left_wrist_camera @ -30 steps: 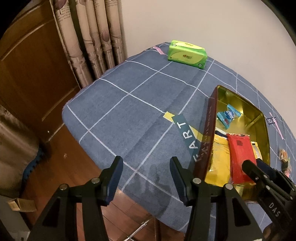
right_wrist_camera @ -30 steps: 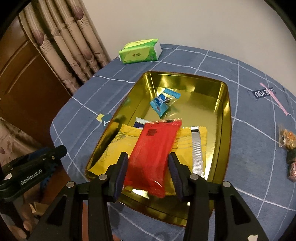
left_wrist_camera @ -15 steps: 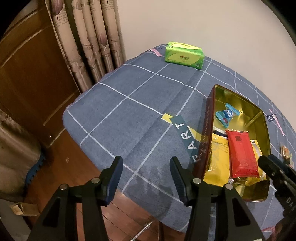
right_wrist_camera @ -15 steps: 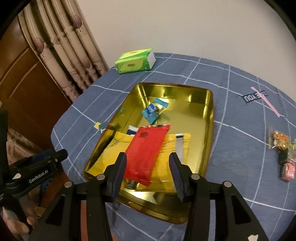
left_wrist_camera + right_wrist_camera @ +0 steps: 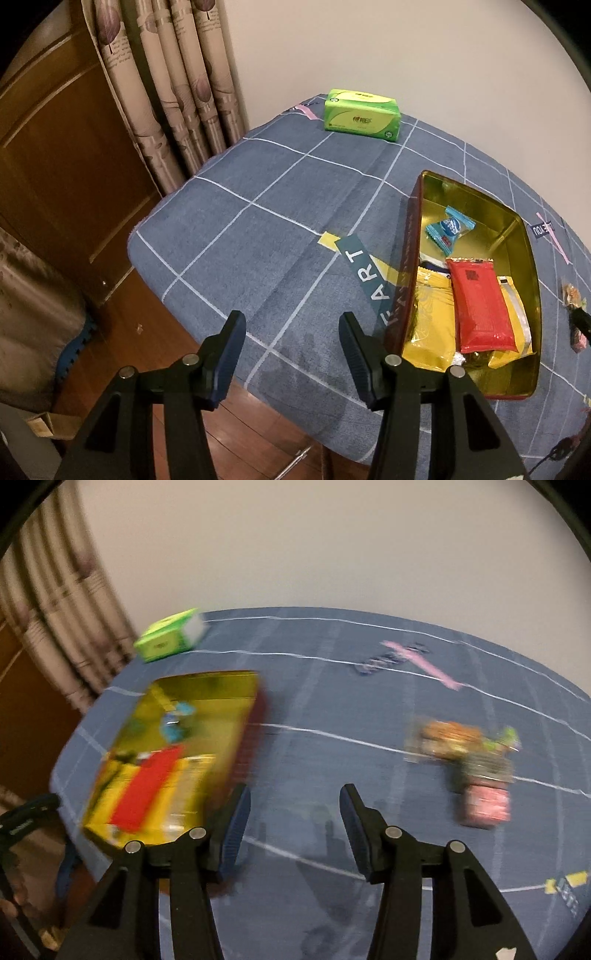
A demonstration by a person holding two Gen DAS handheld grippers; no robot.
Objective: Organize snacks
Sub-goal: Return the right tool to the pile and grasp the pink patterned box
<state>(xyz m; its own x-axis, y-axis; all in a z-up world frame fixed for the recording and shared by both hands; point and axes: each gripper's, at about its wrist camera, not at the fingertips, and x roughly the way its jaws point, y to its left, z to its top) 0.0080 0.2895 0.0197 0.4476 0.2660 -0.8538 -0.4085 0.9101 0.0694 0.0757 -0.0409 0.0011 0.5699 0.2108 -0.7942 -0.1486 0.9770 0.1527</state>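
Stowed in gold tin (image 5: 524,254) on worktop (image 5: 258,236): red packet (image 5: 480,306), yellow packets (image 5: 432,325), blue candy (image 5: 448,230); outstanding, loose snacks (image 5: 476,764) right of tin; right gripper (image 5: 293,823) fingers just widening, empty; left gripper (image 5: 291,350) fingers spread, empty.

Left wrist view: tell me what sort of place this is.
Probably a room in a home: patterned curtains beside a wooden door, and a table under a checked cloth holding a tissue pack.
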